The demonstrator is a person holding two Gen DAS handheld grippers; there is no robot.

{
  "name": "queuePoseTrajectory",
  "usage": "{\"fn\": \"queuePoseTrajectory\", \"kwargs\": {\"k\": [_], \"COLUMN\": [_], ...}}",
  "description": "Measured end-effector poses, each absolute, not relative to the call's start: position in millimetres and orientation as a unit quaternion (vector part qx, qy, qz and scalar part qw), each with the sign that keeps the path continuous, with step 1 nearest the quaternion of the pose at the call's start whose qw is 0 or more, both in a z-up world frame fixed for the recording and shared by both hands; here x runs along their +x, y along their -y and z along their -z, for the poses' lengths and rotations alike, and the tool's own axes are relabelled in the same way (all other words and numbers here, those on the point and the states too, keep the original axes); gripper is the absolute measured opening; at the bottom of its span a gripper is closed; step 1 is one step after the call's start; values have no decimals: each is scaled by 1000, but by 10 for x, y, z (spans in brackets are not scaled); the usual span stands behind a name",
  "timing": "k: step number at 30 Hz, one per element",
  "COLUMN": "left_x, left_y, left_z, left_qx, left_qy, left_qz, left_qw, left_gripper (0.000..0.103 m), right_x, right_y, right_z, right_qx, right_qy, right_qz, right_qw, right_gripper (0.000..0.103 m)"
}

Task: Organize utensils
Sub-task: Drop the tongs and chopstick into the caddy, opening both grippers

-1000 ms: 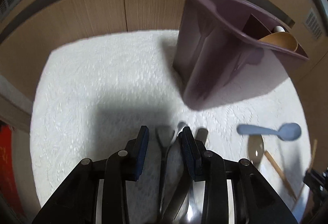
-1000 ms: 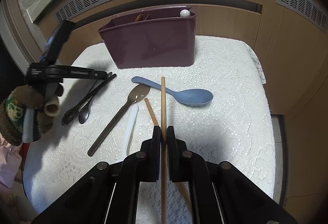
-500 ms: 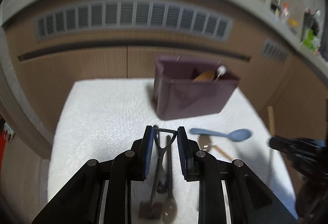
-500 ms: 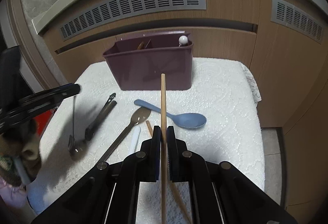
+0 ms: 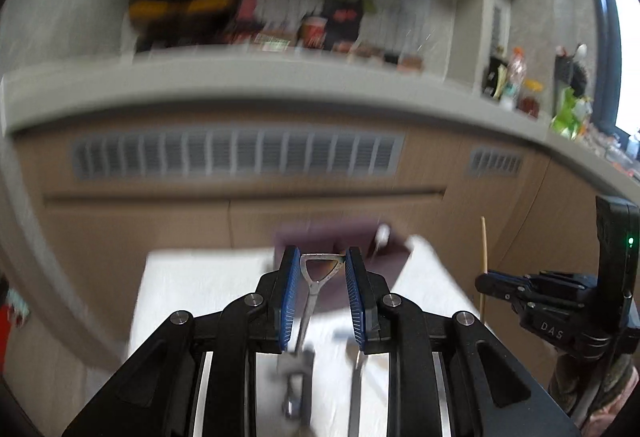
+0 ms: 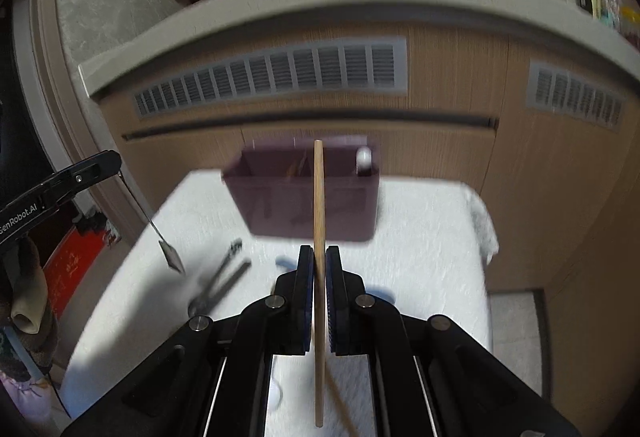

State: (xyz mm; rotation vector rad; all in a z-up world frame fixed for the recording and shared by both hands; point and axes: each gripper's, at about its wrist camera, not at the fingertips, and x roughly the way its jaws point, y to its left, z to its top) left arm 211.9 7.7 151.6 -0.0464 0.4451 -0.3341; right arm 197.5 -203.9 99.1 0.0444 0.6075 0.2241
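Note:
My left gripper (image 5: 322,257) is shut on the triangular loop handle of a metal utensil (image 5: 310,293), which hangs down above the white cloth (image 5: 208,277). In the right wrist view that left gripper (image 6: 114,163) is at the left, and the utensil (image 6: 170,259) dangles from it, clear of the table. My right gripper (image 6: 318,251) is shut on a wooden chopstick (image 6: 318,197) that stands upright between its pads. The left wrist view shows the right gripper (image 5: 482,283) with the chopstick (image 5: 484,245) at the right. The purple utensil caddy (image 6: 280,205) stands behind, blurred.
Dark tongs-like utensils (image 6: 220,281) lie on the cloth (image 6: 432,237) left of my right gripper. A blue spoon (image 6: 285,262) peeks out beside the fingers. A white-tipped utensil (image 6: 364,157) stands in the caddy. Wooden cabinets with vents (image 6: 272,77) rise behind the table.
Both grippers have risen. The left one closed on the metal utensil and lifted it off the cloth, and its view tilted up. The right one lifted the chopstick higher.

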Motion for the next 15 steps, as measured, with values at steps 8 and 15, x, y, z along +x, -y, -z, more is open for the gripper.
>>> {"fn": "queuePoseTrajectory", "kwargs": {"k": [8,15], "left_x": [2620,3005], "left_y": [56,85], "left_z": [-2413,-2347], "left_qx": [-32,-46], "left_qy": [-142,-149], "left_qz": [179,186], "left_qw": [973,970], "left_gripper": [24,24], "right_x": [2362,2822], "right_y": [2031,1820], "right_z": [-2215,-2157], "right_qx": [-11,-32], "right_qy": [-160,-149], "right_qz": [-87,-83], "right_qw": [983,985], "right_gripper": [6,6]}}
